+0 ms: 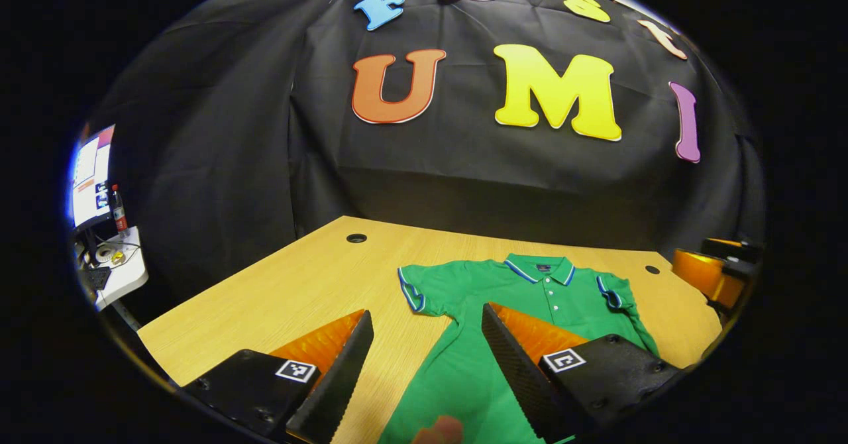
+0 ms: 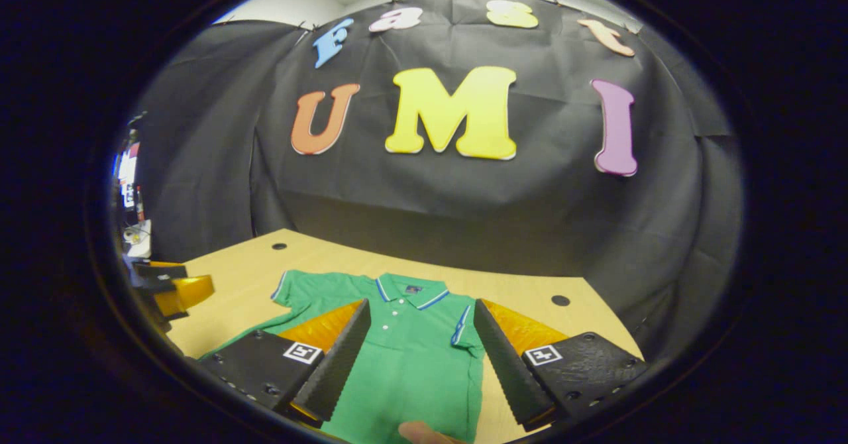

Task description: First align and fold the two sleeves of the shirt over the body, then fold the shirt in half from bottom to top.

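A green polo shirt (image 1: 530, 298) with blue-and-white trim lies flat and face up on the wooden table (image 1: 298, 285), collar toward the wall, both short sleeves spread out. My left gripper (image 1: 424, 328) hovers open above the shirt's left side, near the left sleeve (image 1: 417, 288). In the right gripper view the same shirt (image 2: 404, 344) lies ahead, and my right gripper (image 2: 421, 321) is open above its chest, with the right sleeve (image 2: 464, 328) beside the right finger. Nothing is held. The other gripper (image 2: 172, 288) shows at the left edge of the right gripper view.
The table (image 2: 523, 291) has round cable holes (image 1: 356, 238) near its back corners. Black cloth walls close the back and sides. A side desk with a monitor (image 1: 89, 179) and a bottle stands far left. A fingertip (image 1: 440, 429) shows at the bottom.
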`<act>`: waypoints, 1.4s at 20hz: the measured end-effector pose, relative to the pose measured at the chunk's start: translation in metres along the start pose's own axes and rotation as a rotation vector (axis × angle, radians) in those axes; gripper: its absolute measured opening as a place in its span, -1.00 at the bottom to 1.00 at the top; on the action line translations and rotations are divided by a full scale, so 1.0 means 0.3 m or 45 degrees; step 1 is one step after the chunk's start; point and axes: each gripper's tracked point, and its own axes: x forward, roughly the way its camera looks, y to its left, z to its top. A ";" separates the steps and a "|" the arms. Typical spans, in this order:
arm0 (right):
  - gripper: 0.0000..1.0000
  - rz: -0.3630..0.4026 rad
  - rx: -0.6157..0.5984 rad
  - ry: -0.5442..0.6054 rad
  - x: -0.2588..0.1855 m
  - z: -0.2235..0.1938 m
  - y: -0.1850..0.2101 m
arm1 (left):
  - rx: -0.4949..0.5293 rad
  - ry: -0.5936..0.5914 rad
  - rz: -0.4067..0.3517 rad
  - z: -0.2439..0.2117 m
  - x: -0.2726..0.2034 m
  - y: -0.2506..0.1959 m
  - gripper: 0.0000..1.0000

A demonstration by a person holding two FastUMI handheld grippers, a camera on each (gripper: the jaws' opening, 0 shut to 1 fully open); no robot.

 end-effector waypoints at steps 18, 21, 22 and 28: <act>0.90 0.018 0.137 -0.227 -0.416 -0.054 -0.283 | -0.090 0.557 0.074 -0.223 0.668 0.069 1.00; 0.87 0.005 0.140 -0.202 -0.391 -0.087 -0.314 | -0.210 0.584 0.028 -0.253 0.718 0.036 1.00; 0.93 0.002 0.150 -0.191 -0.375 -0.102 -0.320 | -0.253 0.606 0.046 -0.267 0.729 0.049 0.86; 0.90 -0.012 0.126 -0.161 -0.343 -0.139 -0.357 | -0.265 0.591 0.103 -0.259 0.775 0.102 -0.48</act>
